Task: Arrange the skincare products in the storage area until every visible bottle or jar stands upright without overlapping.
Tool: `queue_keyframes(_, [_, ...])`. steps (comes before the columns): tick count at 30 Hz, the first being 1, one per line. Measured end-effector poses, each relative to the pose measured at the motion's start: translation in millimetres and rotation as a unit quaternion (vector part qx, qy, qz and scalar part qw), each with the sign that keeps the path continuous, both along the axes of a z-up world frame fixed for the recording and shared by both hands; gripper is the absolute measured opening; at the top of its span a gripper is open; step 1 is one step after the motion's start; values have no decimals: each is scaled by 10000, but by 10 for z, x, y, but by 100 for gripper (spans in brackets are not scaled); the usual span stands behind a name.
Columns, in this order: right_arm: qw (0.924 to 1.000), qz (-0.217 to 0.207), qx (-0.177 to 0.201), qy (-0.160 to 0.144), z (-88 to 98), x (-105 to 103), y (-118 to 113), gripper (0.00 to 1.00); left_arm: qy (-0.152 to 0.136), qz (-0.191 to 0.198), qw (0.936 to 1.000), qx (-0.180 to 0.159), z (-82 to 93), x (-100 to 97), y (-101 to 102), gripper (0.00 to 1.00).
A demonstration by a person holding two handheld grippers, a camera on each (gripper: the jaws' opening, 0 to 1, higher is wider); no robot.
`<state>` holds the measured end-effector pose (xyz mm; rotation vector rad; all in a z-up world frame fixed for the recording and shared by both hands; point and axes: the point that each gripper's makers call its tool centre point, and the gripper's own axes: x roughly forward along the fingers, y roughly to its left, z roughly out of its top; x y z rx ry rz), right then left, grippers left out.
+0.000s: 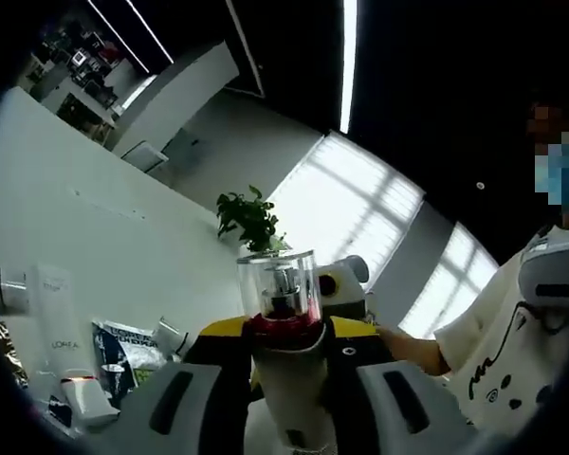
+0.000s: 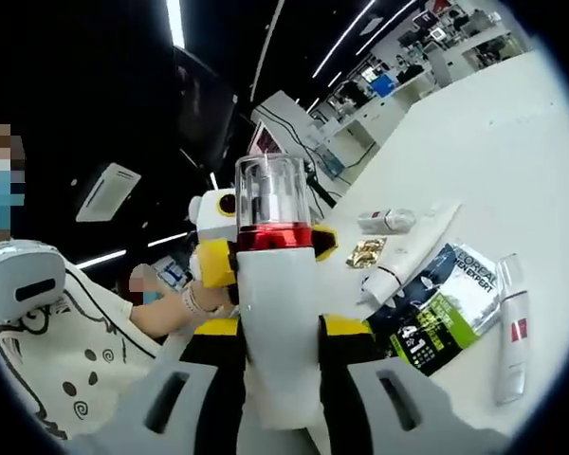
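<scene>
I see both grippers clamped on one white pump bottle [image 2: 277, 322] w/ red collar and clear cap, held up off the table: right gripper [image 2: 277, 379] jaws pinch its body; left gripper [image 1: 289, 398] jaws likewise. Farther right on the white table [image 2: 512, 142]: sachets [image 2: 446, 303], tubes [image 2: 412, 248], a small bottle [image 2: 386, 221], lying flat.

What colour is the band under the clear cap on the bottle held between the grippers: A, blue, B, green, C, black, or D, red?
D: the bottle is white, with a red band just beneath its clear cap, which also shows in the left gripper view.
</scene>
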<state>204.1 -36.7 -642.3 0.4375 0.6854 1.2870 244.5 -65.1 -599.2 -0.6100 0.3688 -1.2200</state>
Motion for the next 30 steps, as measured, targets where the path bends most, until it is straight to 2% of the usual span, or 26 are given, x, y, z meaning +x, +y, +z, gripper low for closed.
queue_keyframes(6, [9984,82,-459,-317,-178,-44,-25,31,-286,-111,9985,460,-135,-45,-49,24])
queue_keyframes(7, [9974,134,-594,-378,-237,-69,-24,31,-378,-163,9972,628,-182,-84,-76,24])
queue_keyframes(10, [9953,158,-772,-557,-318,-85,-26,32,-488,-195,9951,842,-227,-147,-120,23])
queue_keyframes(14, [9947,156,-807,-613,-367,-96,-24,32,-683,-224,9920,1039,-264,-193,-140,23])
queue_keyframes(17, [9903,151,-1123,-799,-466,-97,-49,33,-892,-257,9870,1310,-337,-215,-155,23])
queue_keyframes(21, [9880,197,-1311,-788,-534,-97,-96,33,-929,-324,9849,1427,-406,-206,-134,23])
queue_keyframes(24, [9832,260,-1489,-1027,-572,-64,-130,33,-1003,-370,9830,1490,-432,-205,-127,23])
queue_keyframes(30, [9819,293,-1537,-1063,-610,-34,-133,33,-1047,-411,9806,1608,-491,-156,-76,23])
